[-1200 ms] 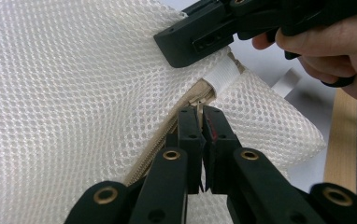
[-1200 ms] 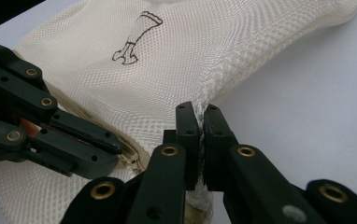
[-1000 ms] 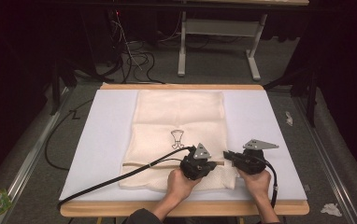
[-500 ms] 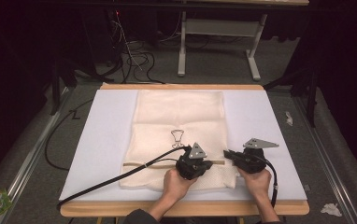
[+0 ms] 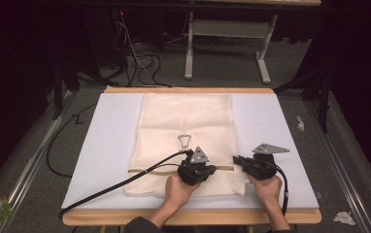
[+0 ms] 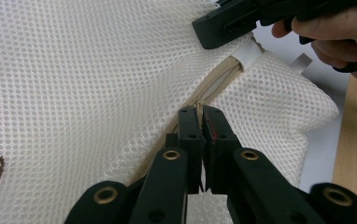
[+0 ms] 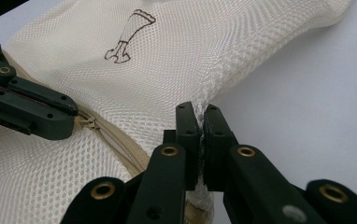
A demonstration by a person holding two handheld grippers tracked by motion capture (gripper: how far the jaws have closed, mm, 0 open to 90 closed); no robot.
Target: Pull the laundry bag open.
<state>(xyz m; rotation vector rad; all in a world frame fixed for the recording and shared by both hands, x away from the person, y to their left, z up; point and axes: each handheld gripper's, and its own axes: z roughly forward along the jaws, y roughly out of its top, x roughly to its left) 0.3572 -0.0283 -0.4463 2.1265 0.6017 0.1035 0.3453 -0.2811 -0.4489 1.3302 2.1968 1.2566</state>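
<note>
While left gripper (image 6: 200, 122) clamps zipper (image 6: 214, 86), right gripper (image 7: 200, 116) pinches mesh bag (image 7: 167, 70) edge.

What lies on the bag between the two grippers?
In the high view, a beige zipper runs across the mesh bag from the left gripper toward the right gripper; nothing else lies there.

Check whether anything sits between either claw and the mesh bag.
Nothing visible does. The left claw is shut on the bag at its zipper, and the right claw is shut on a pinch of mesh at the bag's edge. Both already grip it directly.
</note>
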